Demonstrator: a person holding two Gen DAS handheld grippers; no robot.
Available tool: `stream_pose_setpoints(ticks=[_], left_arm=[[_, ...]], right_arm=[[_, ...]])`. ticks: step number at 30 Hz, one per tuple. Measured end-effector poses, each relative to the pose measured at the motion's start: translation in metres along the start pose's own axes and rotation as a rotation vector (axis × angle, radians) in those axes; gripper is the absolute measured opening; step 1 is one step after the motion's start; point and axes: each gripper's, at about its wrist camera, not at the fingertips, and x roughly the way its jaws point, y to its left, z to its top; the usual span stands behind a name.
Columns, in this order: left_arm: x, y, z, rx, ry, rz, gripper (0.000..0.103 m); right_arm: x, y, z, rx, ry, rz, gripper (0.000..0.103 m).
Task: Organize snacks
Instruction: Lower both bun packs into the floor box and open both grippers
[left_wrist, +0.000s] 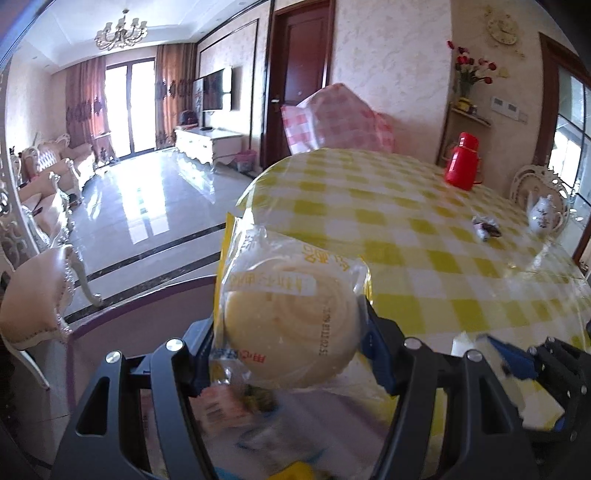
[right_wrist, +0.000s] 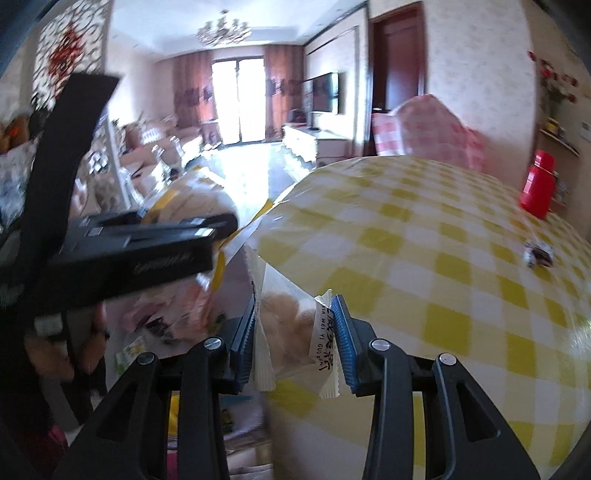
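Left gripper (left_wrist: 291, 354): clamped across round cake packet (left_wrist: 291, 314), held upright clear of table (left_wrist: 424, 229). Right gripper (right_wrist: 301, 343): pinching small puff packet (right_wrist: 291, 325); 1 loose candy (right_wrist: 539, 254) remains at 2 o'clock

Round pale pastry in clear wrapper (left_wrist: 291, 314), small clear packet of brown snack (right_wrist: 295, 332), both held above table edge

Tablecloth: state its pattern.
The tablecloth is a yellow-and-white check, clearest in the right wrist view.
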Motion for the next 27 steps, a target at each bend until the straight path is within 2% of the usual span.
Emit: stream_pose_setpoints(ticks=[6,8,10,11,12,15,17,20,23,25,27], left_arm=[[-0.002,0.040,0.002,0.008,0.028,0.091,0.067],[-0.002,0.053,0.002,0.024,0.068,0.112,0.067],[-0.001,0.063,0.001,0.024,0.099,0.133,0.069],[-0.001,0.068,0.002,0.017,0.108,0.161,0.073],[-0.003,0.072,0.004,0.006,0.107,0.199,0.084],[-0.015,0.084,0.009,-0.072,0.045,0.319,0.098],[-0.025,0.083,0.011,-0.101,-0.001,0.318,0.101],[-0.033,0.069,0.014,-0.087,-0.048,0.300,0.101],[-0.034,0.036,0.018,-0.058,-0.066,0.225,0.101],[-0.031,0.008,0.023,-0.048,-0.051,0.119,0.101],[-0.026,-0.024,0.028,-0.048,-0.014,0.010,0.101]], right_arm=[[0.008,0.036,-0.004,-0.086,0.024,0.121,0.038],[0.011,0.044,-0.004,-0.092,0.021,0.159,0.039],[0.008,0.044,-0.004,-0.072,-0.009,0.249,0.046],[0.006,0.042,-0.003,-0.059,-0.022,0.280,0.057],[0.000,0.036,-0.001,-0.036,-0.053,0.291,0.072],[-0.018,0.013,0.006,0.003,-0.137,0.234,0.077],[-0.027,-0.011,0.010,0.040,-0.162,0.163,0.079],[-0.043,-0.063,0.010,0.164,-0.196,0.051,0.087],[-0.054,-0.122,0.002,0.315,-0.185,-0.065,0.087],[-0.059,-0.158,-0.007,0.385,-0.170,-0.110,0.087],[-0.066,-0.194,-0.019,0.444,-0.138,-0.206,0.087]])
